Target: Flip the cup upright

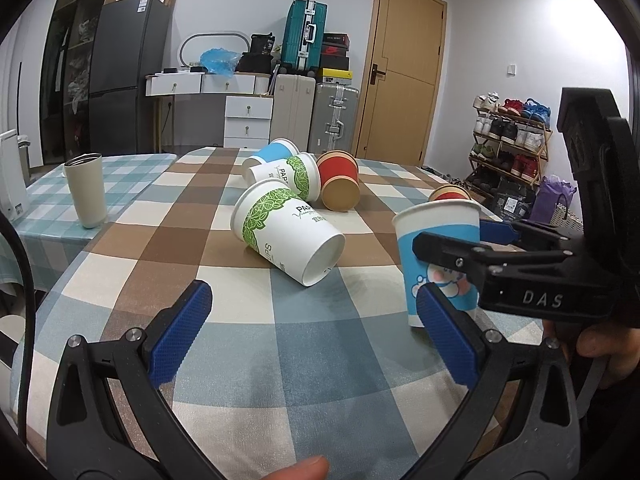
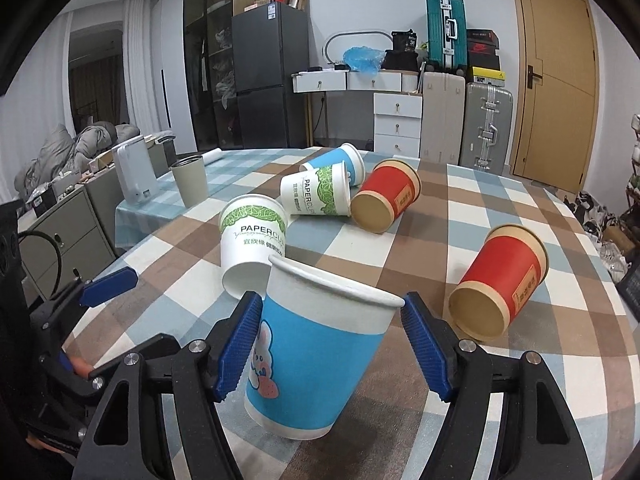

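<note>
A blue cartoon paper cup (image 2: 316, 356) stands upright on the checked tablecloth, slightly tilted, between the open fingers of my right gripper (image 2: 332, 344). The left finger is close to or touching its side; the right finger stands apart. It also shows in the left wrist view (image 1: 440, 256), with the right gripper around it. My left gripper (image 1: 316, 336) is open and empty over the cloth. Several cups lie on their sides: a green-leaf cup (image 1: 284, 232), a second green-leaf cup (image 2: 316, 194), a blue cup (image 2: 340, 160), and two red cups (image 2: 386, 196) (image 2: 500, 280).
A beige tumbler (image 1: 86, 190) stands upright at the left on a teal checked cloth, next to a white appliance (image 2: 134, 174). The table edge (image 2: 600, 236) curves away on the right. Suitcases, drawers, a fridge and a door stand behind.
</note>
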